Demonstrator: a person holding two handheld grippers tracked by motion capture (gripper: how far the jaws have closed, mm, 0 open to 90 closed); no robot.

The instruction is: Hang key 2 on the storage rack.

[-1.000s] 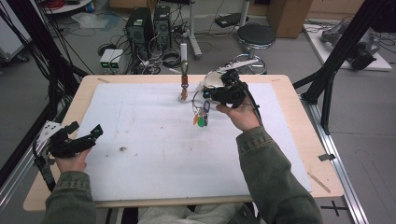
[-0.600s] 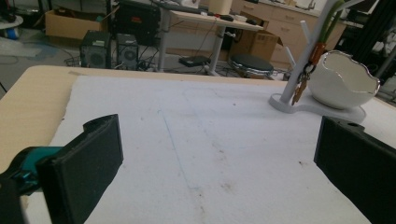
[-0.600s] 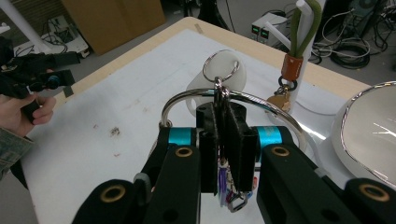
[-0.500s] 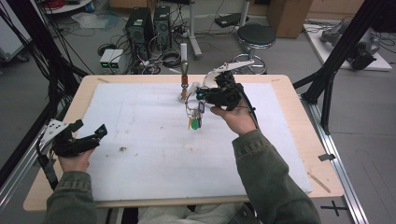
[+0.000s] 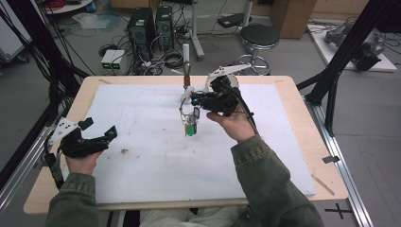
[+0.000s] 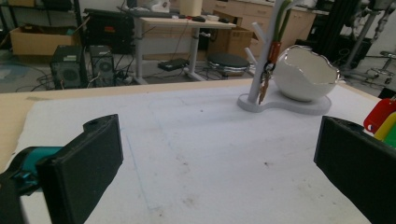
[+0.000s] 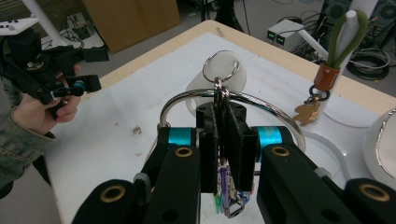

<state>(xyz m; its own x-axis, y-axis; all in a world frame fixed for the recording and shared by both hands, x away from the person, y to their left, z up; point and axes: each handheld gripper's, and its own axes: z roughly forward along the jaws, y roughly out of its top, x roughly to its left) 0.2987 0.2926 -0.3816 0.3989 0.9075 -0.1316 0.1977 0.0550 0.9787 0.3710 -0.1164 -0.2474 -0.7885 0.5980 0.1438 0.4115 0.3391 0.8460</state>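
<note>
My right gripper hangs over the far middle of the white mat, shut on a key bunch with a green tag dangling below it. In the right gripper view the pads pinch the bunch's small ring, and a large silver ring loops around them. Just behind stands a white key stand holding a green-looped leather keychain. My left gripper is held at the mat's left edge, open and holding nothing, its jaws wide apart in the left gripper view.
A white cracked-egg bowl sits on the stand's base. The white mat covers most of the wooden table. Red and yellow tags show at the right edge of the left gripper view. Computers, cables and a stool stand beyond the table.
The right gripper has carried the key bunch a little to the left. The left hand has shifted slightly right and up, still open.
</note>
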